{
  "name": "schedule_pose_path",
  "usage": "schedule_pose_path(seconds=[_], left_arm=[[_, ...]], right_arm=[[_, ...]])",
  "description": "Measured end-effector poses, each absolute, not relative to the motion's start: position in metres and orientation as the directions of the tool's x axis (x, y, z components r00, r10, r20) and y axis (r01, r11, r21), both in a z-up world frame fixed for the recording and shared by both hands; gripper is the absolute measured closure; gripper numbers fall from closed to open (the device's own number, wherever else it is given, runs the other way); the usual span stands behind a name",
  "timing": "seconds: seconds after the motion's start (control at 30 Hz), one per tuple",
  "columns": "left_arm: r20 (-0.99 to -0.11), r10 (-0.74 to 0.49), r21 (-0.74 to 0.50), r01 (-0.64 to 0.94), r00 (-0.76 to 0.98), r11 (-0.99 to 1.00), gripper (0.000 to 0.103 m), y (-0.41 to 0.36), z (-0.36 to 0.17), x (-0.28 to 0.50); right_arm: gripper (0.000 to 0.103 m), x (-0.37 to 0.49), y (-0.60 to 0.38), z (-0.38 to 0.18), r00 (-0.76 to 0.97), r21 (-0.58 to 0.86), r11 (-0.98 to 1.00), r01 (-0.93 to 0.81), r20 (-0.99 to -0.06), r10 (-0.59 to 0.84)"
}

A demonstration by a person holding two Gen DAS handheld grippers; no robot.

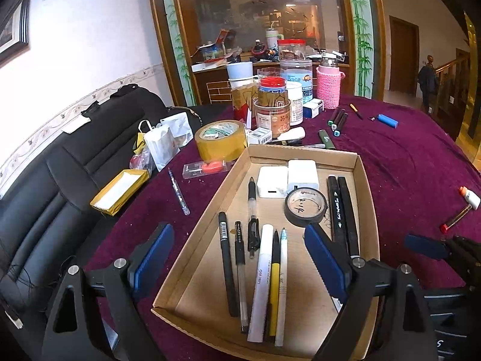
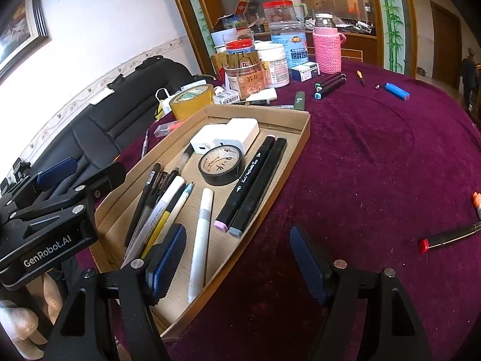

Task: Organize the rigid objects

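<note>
A shallow cardboard tray (image 1: 300, 153) (image 2: 258, 111) lies on the purple cloth. It holds several pens (image 1: 264, 270), two white chargers (image 1: 302, 174), a black tape roll (image 1: 305, 207) (image 2: 222, 165) and two black markers (image 1: 342, 207) (image 2: 255, 180). My left gripper (image 1: 240, 258) hangs open over the tray's near end, nothing between its pads. My right gripper (image 2: 237, 258) is open at the tray's near right corner. A white pen (image 2: 201, 234) lies loose in the tray beside its left pad.
Loose on the cloth are a red-capped tube (image 2: 445, 239), a blue lighter (image 2: 397, 91), three markers (image 2: 329, 85), a yellow tape roll (image 1: 221, 140) and a pen (image 1: 179, 191). Jars and a pink knitted bottle (image 1: 327, 87) crowd the back. A black sofa (image 1: 60, 180) stands on the left.
</note>
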State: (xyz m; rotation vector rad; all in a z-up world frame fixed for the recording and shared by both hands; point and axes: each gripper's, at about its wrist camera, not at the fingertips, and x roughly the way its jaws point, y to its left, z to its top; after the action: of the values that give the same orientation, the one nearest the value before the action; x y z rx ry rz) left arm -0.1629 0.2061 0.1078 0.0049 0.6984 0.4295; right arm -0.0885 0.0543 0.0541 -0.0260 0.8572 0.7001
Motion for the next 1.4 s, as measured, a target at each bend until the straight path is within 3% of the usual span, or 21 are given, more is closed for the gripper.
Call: schedule_pose_path(seconds=[1.07,1.23,1.3,1.37,1.4], left_arm=[[-0.620,0.373,0.186,-0.333,0.690,0.924,0.015,0.173,0.103,-0.154],[-0.552,0.414,0.181,-0.381,0.724,0.907,0.015,0.166,0.117,-0.162],[-0.485,0.453,0.147,-0.441,0.748,0.885,0.015,0.168,0.133,-0.174],[-0.394,0.465,0.083,-0.473,0.793,0.877,0.000,0.170,0.152,-0.193],[-0.357,0.450,0.041,-0.468,0.818,0.883,0.000,0.171,0.160,-0.202]], right_arm=[[0.022,-0.079,0.029,0.046,0.470,0.271,0.811,-0.518,-0.702,0.535],[0.022,-0.081,0.025,0.047,0.485,0.252,0.814,-0.524,-0.697,0.528],[0.022,-0.084,0.024,0.050,0.503,0.233,0.817,-0.527,-0.689,0.522],[0.022,-0.090,0.022,0.056,0.544,0.210,0.824,-0.526,-0.662,0.516],[0.022,-0.095,0.021,0.062,0.570,0.195,0.825,-0.530,-0.638,0.517]])
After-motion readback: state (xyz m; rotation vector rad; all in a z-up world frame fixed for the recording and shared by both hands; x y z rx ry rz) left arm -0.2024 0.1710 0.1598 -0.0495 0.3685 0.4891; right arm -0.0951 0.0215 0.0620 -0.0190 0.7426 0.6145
